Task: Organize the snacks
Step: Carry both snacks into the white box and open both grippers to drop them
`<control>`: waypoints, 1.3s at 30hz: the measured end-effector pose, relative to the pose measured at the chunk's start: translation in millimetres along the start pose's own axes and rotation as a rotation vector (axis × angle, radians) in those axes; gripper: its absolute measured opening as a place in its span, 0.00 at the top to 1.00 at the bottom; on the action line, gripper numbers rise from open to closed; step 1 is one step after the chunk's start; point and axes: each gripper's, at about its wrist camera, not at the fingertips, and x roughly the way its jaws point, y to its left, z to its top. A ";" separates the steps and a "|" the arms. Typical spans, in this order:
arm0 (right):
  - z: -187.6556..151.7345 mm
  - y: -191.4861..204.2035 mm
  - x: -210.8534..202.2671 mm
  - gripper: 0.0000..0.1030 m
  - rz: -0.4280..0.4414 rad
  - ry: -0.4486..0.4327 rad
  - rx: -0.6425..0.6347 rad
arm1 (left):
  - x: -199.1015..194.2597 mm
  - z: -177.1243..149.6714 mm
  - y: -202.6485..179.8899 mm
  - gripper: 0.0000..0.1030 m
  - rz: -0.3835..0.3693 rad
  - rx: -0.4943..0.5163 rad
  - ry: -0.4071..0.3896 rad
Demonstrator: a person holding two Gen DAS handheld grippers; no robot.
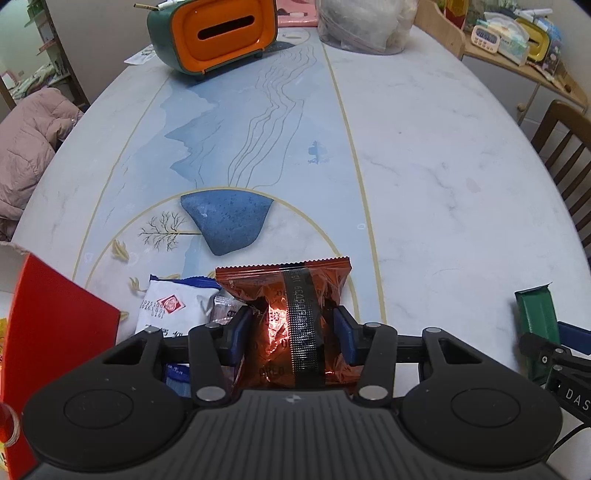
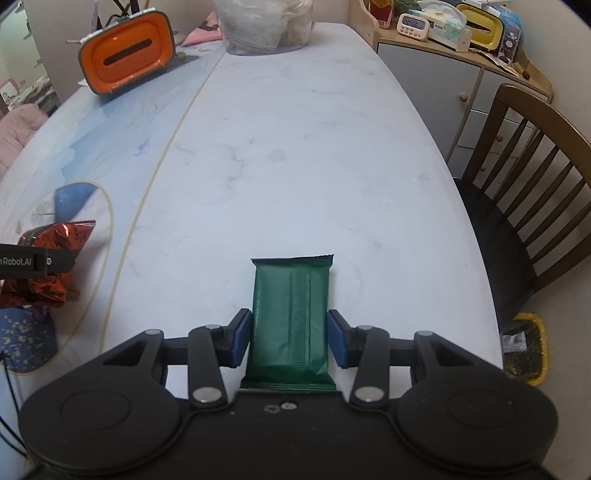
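Observation:
A copper-red foil snack packet (image 1: 284,284) lies on the painted table (image 1: 424,166), and my left gripper (image 1: 291,321) is shut on it, its blue pads (image 1: 236,332) denting the crinkled sides. Beside it to the left lies a white and blue snack packet (image 1: 173,306). My right gripper (image 2: 290,325) is shut on a flat green snack packet (image 2: 291,288) that rests lengthwise on the marble-look table top (image 2: 295,147). The green packet (image 1: 535,314) also shows at the right edge of the left wrist view, and the copper packet (image 2: 55,236) at the left edge of the right wrist view.
A red box (image 1: 55,325) stands at the near left. An orange and green tissue holder (image 1: 221,33) and a clear plastic bag (image 1: 365,22) sit at the far end. A wooden chair (image 2: 517,184) stands by the table's right side, a cabinet (image 2: 443,74) behind it.

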 end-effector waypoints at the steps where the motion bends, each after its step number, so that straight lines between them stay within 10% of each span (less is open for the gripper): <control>1: -0.6 -0.3 -4.0 0.59 0.008 -0.003 0.002 | -3.4 -1.0 1.3 0.55 -0.008 -0.004 -0.002; 39: -29.6 139.9 -147.4 0.59 0.258 -0.087 -0.078 | -167.1 -82.4 152.5 0.55 -0.186 -0.081 -0.067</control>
